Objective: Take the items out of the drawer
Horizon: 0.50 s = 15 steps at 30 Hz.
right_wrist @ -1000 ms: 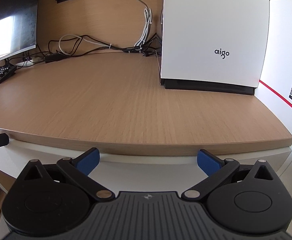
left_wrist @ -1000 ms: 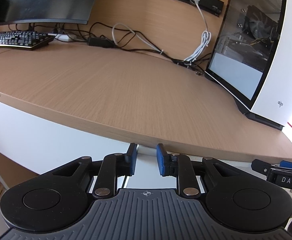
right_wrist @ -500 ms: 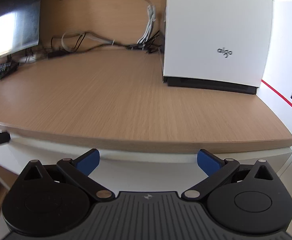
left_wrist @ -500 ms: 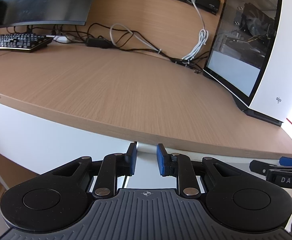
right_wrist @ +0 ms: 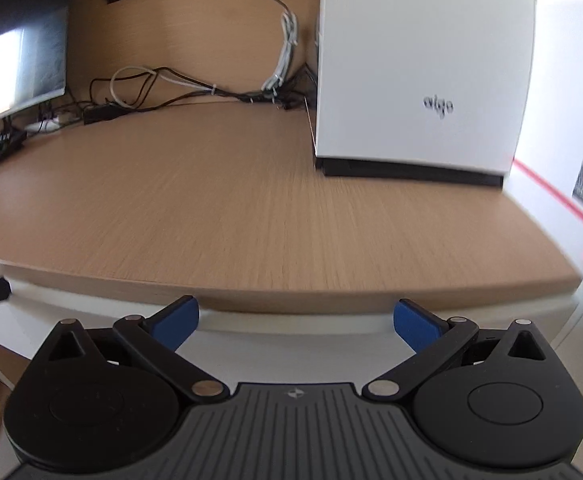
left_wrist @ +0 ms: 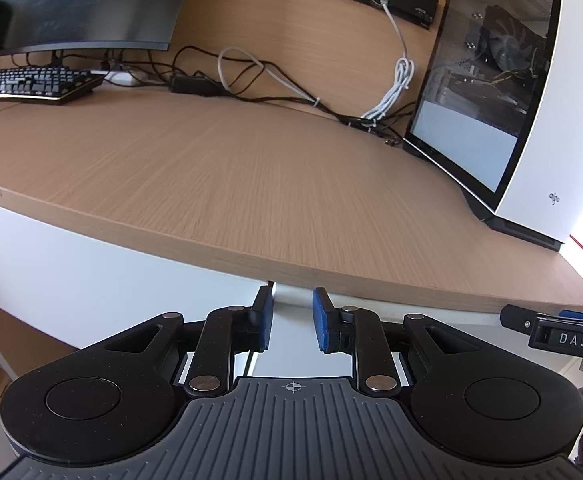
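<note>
A white drawer front (left_wrist: 291,344) runs under the wooden desk's front edge, with a vertical seam (left_wrist: 271,286) beside it. My left gripper (left_wrist: 291,322) is right up against this front. Its blue pads (left_wrist: 262,320) stand a narrow gap apart, and only the white panel shows between them. My right gripper (right_wrist: 295,318) is wide open and holds nothing, close to the white front (right_wrist: 291,340) further right. Its black tip (left_wrist: 551,332) shows at the right of the left wrist view. The drawer's contents are hidden.
On the wooden desk (left_wrist: 251,184) a white PC case (right_wrist: 423,72) stands at the right. A monitor (left_wrist: 75,4) and keyboard (left_wrist: 31,84) are at the far left, and cables (left_wrist: 271,84) lie along the back wall. A white wall with posters (right_wrist: 571,160) closes the right side.
Both views have shifted slightly, and the right wrist view is now blurred by motion. Neither gripper's finger spacing has changed.
</note>
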{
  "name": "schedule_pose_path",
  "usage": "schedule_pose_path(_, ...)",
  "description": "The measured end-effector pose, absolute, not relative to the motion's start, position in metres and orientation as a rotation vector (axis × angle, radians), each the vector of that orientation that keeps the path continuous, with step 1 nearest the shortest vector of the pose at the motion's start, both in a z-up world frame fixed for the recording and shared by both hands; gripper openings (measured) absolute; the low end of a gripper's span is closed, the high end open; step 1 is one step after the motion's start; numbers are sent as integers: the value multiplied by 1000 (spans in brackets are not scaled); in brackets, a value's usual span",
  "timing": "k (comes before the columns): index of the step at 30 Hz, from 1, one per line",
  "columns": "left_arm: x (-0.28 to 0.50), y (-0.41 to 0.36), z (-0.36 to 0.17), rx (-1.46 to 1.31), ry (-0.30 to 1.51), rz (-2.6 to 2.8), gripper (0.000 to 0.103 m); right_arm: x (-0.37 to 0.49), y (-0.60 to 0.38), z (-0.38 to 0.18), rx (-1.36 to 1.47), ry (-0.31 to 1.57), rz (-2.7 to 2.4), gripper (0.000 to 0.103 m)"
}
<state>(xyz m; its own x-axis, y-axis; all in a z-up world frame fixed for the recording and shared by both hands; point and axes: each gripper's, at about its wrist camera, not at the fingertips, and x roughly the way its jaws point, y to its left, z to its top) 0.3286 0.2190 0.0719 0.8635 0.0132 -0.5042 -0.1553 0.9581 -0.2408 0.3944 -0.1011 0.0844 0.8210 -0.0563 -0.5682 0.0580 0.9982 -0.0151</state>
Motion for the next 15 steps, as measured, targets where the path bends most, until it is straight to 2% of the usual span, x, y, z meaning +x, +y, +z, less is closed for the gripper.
schedule_pose_path(11,328,218,72,-278,523,91,23,391,-98,83,5,621,-54,103)
schedule_pose_path(12,327,218,72,-281,525,85,19,392,-96,81,-10,646,-50,103)
schedule_pose_path(13,327,217,71,-298,539,35,7,394,-91,75,-43,698,-52,103)
schedule_pose_path(14,329,216,68,-339,560,-57,13,396,-91,64,-38,760,-33,103)
schedule_pose_path(15,328,208,67,-316,566,-67,11,394,-94,56,-4,794,-24,103)
